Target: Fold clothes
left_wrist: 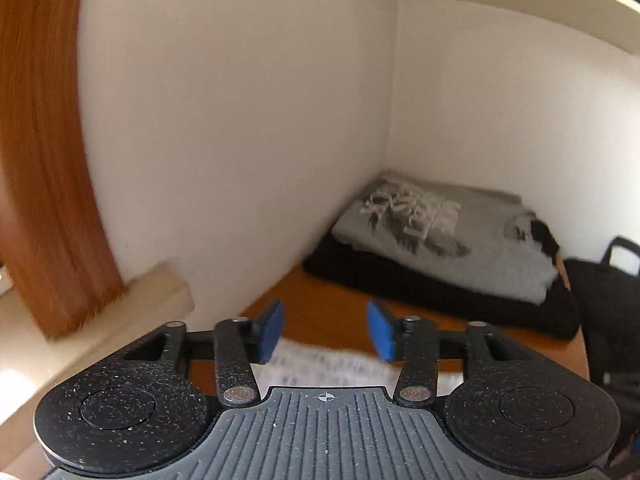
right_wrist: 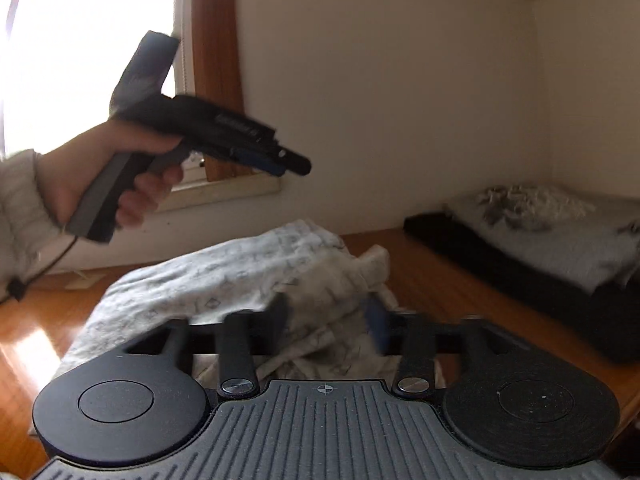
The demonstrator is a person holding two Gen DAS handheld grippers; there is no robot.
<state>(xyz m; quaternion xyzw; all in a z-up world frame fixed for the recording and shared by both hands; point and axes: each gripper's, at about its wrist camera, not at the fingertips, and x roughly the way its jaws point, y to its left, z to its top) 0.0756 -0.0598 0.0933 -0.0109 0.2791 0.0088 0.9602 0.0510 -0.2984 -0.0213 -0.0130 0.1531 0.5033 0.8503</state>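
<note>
Patterned white garment — one item, unfolded, heaped on the wooden tabletop directly ahead of and below my right gripper; its near edge shows just under my left gripper. Both grippers stand parted with nothing between the pads, neither gripping cloth. Handling, by my estimate: light, limp, creases easily, no fragility; likely to slide on the polished wood. Best hold — a hem or corner, one per gripper. Folded grey printed shirt on black garment lies well ahead, in the corner.
</note>
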